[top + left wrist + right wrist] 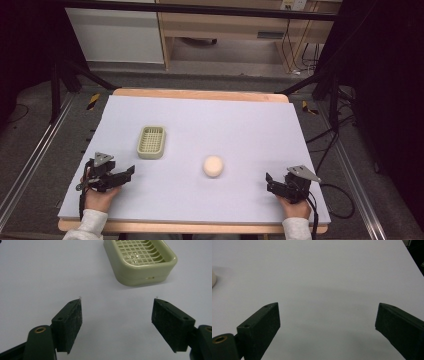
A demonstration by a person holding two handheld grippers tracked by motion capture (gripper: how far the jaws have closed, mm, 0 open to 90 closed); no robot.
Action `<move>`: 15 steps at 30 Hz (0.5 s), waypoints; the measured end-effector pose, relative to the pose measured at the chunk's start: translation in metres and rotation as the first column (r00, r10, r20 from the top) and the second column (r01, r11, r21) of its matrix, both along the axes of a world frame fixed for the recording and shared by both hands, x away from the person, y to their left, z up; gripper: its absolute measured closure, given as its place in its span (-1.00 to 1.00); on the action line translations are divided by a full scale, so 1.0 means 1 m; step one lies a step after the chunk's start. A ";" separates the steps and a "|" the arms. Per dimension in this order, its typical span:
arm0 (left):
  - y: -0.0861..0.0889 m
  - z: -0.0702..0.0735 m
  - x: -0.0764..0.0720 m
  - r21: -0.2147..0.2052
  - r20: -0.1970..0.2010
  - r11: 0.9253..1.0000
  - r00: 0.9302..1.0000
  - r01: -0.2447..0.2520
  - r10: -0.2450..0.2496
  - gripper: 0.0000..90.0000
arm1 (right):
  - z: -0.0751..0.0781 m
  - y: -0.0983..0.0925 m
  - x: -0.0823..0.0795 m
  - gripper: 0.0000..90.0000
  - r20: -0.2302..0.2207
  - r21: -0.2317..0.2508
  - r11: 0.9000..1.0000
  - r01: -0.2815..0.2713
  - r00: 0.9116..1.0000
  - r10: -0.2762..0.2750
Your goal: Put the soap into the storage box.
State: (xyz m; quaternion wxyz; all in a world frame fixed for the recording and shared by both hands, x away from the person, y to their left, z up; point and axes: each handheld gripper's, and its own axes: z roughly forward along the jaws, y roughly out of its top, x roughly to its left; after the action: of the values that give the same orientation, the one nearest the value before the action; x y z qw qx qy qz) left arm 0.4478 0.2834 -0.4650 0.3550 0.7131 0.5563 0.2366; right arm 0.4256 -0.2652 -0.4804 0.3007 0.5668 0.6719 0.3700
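A pale lavender bench is carrying a green soap dish at the left and a round cream soap bar (well apart from it) near the middle. The left tool is resting at the near left, jaws spread wide and holding nothing. The right tool is resting at the near right, likewise wide and unladen.

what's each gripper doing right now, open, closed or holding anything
left gripper: open, holding nothing.
right gripper: open, holding nothing.
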 end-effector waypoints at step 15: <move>-0.015 0.004 -0.004 -0.010 0.007 0.999 0.999 0.047 -0.047 -0.45 | 0.000 0.002 0.000 -0.84 -0.002 -0.005 1.000 -0.004 1.000 0.004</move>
State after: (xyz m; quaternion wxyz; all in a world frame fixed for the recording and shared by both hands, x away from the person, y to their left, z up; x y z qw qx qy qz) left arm 0.4442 0.2688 -0.4606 0.3659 0.7234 0.5393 0.2278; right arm 0.4260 -0.2628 -0.4803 0.3006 0.5650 0.6743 0.3685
